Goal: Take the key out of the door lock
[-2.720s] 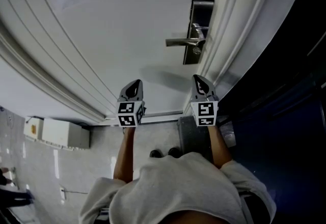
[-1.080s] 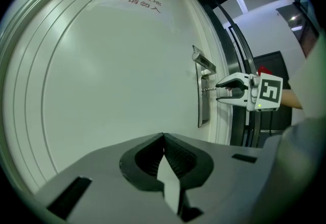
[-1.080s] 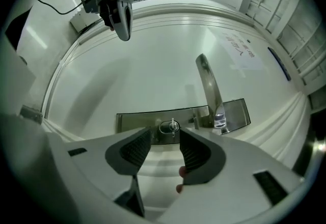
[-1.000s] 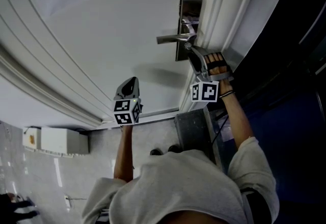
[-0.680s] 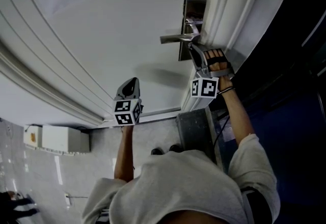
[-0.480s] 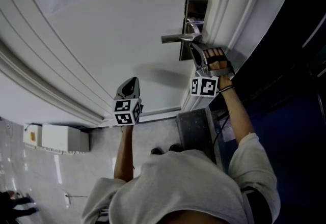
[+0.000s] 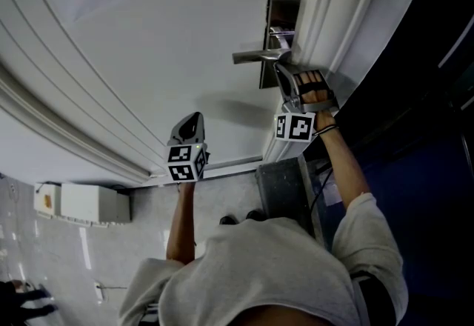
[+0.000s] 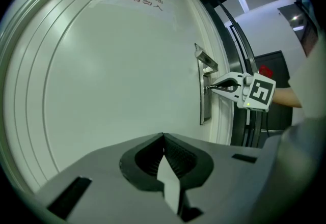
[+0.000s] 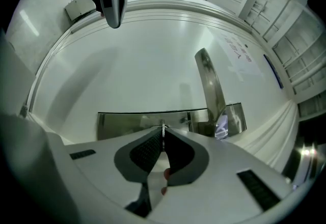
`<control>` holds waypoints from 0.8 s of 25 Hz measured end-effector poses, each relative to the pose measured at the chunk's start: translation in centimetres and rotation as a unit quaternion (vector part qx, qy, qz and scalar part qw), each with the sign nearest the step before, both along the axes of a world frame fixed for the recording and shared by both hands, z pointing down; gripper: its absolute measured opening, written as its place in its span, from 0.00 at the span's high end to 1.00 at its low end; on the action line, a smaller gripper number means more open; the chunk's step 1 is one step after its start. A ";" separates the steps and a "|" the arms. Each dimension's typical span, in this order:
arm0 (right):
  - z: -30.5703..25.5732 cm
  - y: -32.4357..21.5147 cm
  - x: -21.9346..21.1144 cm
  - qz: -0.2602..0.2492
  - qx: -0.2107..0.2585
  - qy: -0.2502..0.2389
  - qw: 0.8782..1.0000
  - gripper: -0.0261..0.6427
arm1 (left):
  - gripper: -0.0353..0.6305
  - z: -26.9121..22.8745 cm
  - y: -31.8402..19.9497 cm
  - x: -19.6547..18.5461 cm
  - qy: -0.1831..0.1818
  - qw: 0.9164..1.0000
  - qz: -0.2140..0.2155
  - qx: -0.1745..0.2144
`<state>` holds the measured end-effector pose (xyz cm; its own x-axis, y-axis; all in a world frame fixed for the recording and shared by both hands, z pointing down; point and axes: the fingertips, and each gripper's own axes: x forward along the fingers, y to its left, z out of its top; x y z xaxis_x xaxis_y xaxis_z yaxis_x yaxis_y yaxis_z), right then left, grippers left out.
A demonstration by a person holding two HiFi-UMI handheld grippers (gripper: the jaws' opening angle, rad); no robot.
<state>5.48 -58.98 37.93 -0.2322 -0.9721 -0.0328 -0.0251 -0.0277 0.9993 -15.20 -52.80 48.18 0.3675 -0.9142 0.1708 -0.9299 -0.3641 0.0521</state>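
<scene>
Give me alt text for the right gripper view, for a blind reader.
The right hand-held gripper has just closed its jaws on the thin key sticking out of a steel lock plate on a white door. A lever handle juts out beside it; the left hand-held gripper hangs farther off.

The key (image 9: 163,127) (one thin edge shows) is hidden inside the closed right hand-held gripper (image 9: 163,133).

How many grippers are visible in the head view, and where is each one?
2. The left gripper hangs shut and empty before the white door; the right gripper sits at the lock plate, jaws just closed on the key.
</scene>
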 end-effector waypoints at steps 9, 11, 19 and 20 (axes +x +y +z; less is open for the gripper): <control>-0.1 0.1 0.0 0.002 -0.010 -0.008 1.000 0.92 | 0.92 0.2 0.3 0.0 0.005 1.000 -0.003 -0.002; -0.1 0.2 0.1 0.004 -0.010 -0.010 1.000 0.92 | 0.92 0.2 0.4 0.0 0.004 1.000 -0.003 -0.003; -0.1 0.2 0.1 0.008 -0.011 -0.012 1.000 0.92 | 0.92 0.3 0.7 -0.3 0.003 1.000 -0.007 -0.001; -0.1 0.2 0.1 0.009 -0.011 -0.014 1.000 0.92 | 0.92 0.3 0.7 -0.3 0.002 1.000 -0.008 0.000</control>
<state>5.57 -58.77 37.83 -0.2134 -0.9768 -0.0167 -0.0526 -0.0056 0.9986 -15.49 -52.09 48.45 0.3545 -0.9197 0.1690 -0.9350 -0.3500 0.0566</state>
